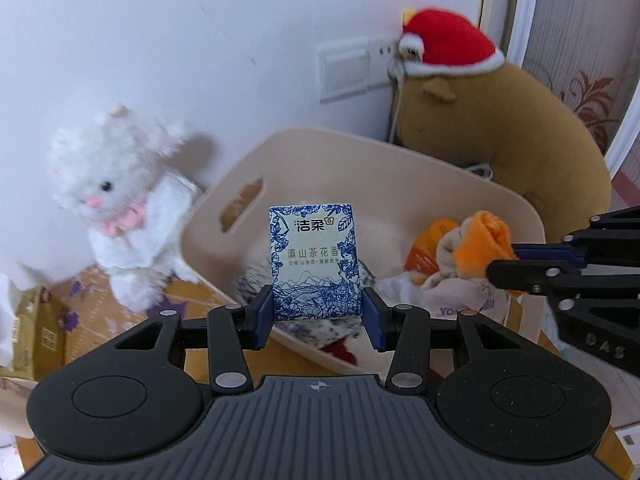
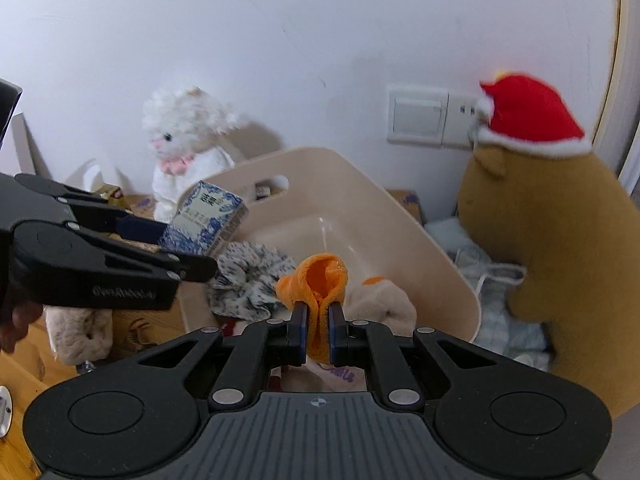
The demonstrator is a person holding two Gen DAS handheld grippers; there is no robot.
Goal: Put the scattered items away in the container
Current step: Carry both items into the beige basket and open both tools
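Capybara plush [image 2: 552,232] in brown, topped by a red Santa hat [image 2: 528,114], is seen propped against the white wall [image 2: 280,40] at the right, just beside the container; a cream plastic basket [image 2: 432,248] with a cut-out handle [image 1: 242,204] is set between it and a fluffy white cat plush [image 1: 116,200], which is stood against the wall to the left; a wall switch plate [image 2: 418,114] is mounted behind the hat; a speckled grey-white cloth [image 2: 248,280] and a beige garment [image 2: 380,300] are seen inside the basket; a tissue box [image 1: 34,332] is placed at the far left on the wooden surface; a blue-and-white tissue pack [image 1: 316,262] is clamped upright between the blue pads of the left gripper [image 1: 318,314] and is held above the basket's near rim; an orange sock [image 2: 318,284] is pinched in the nearly closed jaws of the right gripper [image 2: 318,330], and is held over the basket's interior, beside the beige garment.
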